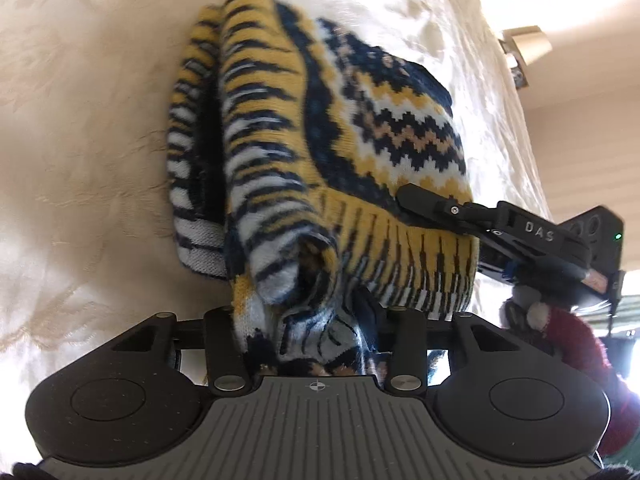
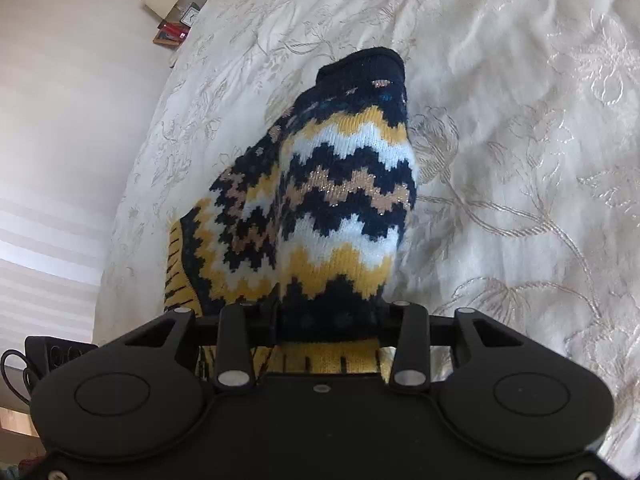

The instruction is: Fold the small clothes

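The left claw point(image 1: 316, 344) pinches the sweater point(image 1: 320, 152) at its striped edge. The right claw point(image 2: 328, 320) pinches its yellow hem. The sweater lies bunched on the bed point(image 2: 500, 160) just ahead. One fold looks begun; flattening is left.

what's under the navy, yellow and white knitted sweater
The navy, yellow and white zigzag-knit sweater lies on a cream embroidered bedspread. Anything else beneath it is covered by its folds.
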Tool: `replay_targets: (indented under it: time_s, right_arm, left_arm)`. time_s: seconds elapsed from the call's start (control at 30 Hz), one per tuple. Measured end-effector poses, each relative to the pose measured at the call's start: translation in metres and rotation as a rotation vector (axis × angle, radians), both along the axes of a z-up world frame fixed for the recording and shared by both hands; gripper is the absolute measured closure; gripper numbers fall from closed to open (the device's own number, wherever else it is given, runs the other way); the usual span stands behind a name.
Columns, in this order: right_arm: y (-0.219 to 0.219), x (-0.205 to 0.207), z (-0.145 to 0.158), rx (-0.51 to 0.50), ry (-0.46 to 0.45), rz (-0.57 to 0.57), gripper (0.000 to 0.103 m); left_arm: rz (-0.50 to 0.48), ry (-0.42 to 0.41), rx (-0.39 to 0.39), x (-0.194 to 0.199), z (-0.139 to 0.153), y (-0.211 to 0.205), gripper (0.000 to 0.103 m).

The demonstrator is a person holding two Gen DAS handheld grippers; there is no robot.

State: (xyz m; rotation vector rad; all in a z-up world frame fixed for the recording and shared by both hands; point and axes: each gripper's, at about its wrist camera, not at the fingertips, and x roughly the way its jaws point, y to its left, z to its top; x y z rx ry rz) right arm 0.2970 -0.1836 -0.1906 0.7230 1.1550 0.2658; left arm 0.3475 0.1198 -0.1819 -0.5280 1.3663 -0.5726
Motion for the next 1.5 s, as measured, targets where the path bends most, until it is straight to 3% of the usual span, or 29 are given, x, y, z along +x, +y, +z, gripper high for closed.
replay_targets:
  time_s: [0.23, 0.47, 0.57, 0.63, 0.7, 0.9, 1.13, 1.33, 1.43, 1.5]
  right_arm:
    - [-0.008, -0.046, 0.042, -0.056, 0.001, 0.024, 0.056]
    - [-0.041, -0.131, 0.049, -0.071, 0.084, 0.026, 0.056]
    - [-0.051, -0.159, 0.044, -0.078, 0.120, 0.037, 0.053]
    - [-0.051, -0.170, 0.041, -0.122, 0.137, 0.077, 0.046]
    - [-0.048, -0.177, 0.040, -0.184, 0.137, 0.123, 0.042]
    - [-0.052, -0.190, 0.056, -0.227, 0.054, 0.140, 0.032]
    - [-0.067, -0.205, 0.075, -0.287, -0.037, 0.051, 0.027]
    - [-0.076, -0.205, 0.076, -0.381, -0.052, -0.058, 0.026]
    - [-0.079, -0.201, 0.077, -0.419, -0.058, -0.101, 0.024]
    - [-0.078, -0.196, 0.078, -0.441, -0.067, -0.119, 0.020]
  left_arm:
    - [-0.064, 0.006, -0.047, -0.051, 0.024, -0.029, 0.061]
    - [-0.116, 0.045, -0.018, -0.131, 0.022, -0.069, 0.061]
    - [-0.145, 0.028, 0.064, -0.156, 0.016, -0.083, 0.060]
    - [-0.151, 0.006, 0.164, -0.166, 0.015, -0.088, 0.060]
    - [-0.135, -0.014, 0.210, -0.173, 0.020, -0.085, 0.060]
    - [-0.164, -0.175, 0.314, -0.194, 0.074, -0.082, 0.060]
    - [-0.217, -0.351, 0.259, -0.187, 0.117, -0.115, 0.058]
    - [-0.145, -0.416, 0.352, -0.153, 0.084, -0.141, 0.058]
    - [-0.131, -0.360, 0.467, -0.136, 0.061, -0.132, 0.058]
    - [-0.133, -0.329, 0.483, -0.132, 0.050, -0.121, 0.057]
